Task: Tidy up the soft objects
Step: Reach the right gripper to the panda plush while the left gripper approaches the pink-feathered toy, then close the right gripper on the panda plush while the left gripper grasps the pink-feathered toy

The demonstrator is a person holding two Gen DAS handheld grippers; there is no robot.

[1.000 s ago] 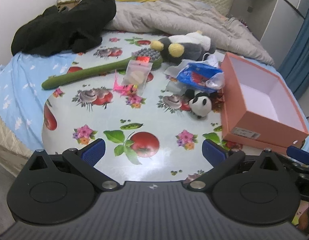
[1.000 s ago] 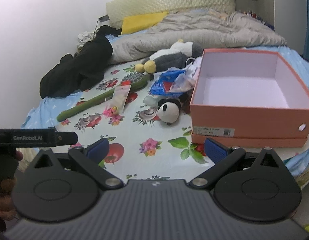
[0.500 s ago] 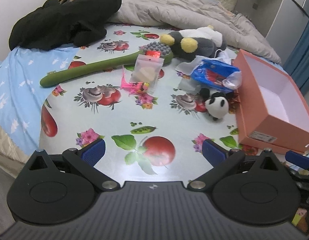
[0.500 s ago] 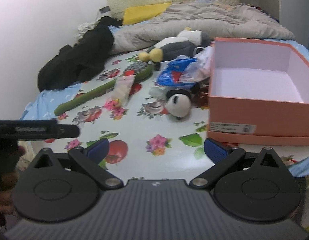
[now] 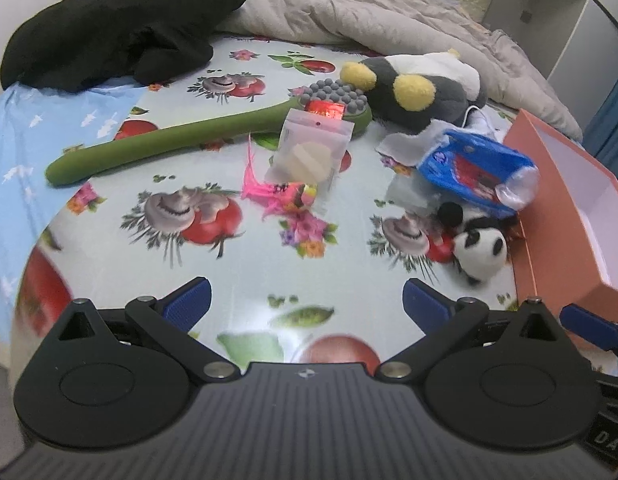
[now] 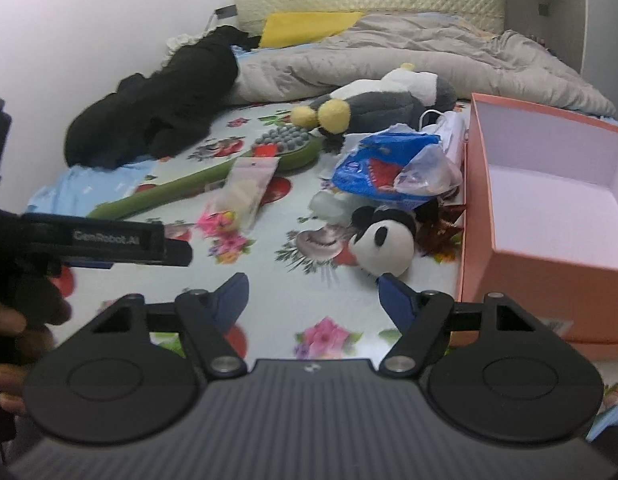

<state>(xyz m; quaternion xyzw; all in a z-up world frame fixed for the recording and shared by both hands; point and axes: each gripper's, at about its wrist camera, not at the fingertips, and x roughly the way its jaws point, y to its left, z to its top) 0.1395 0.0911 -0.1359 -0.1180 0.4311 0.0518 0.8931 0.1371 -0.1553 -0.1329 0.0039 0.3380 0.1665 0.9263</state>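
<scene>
Both grippers spread wide, holding nothing.
Left gripper (image 5: 305, 300) hovers above the tablecloth (image 5: 237, 264); right gripper (image 6: 313, 294) sits just short of the panda toy (image 6: 383, 244), apparently not touching.

"GenRobot.AI" on left gripper (image 6: 117, 240)

Glossy printed oilcloth (image 5: 237, 264) under a fuzzy plush panda (image 5: 480, 247) and matt cardboard box (image 6: 549, 216).

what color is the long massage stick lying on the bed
Green, with a grey-knobbed head; the massage stick shows best in the left wrist view.
</scene>
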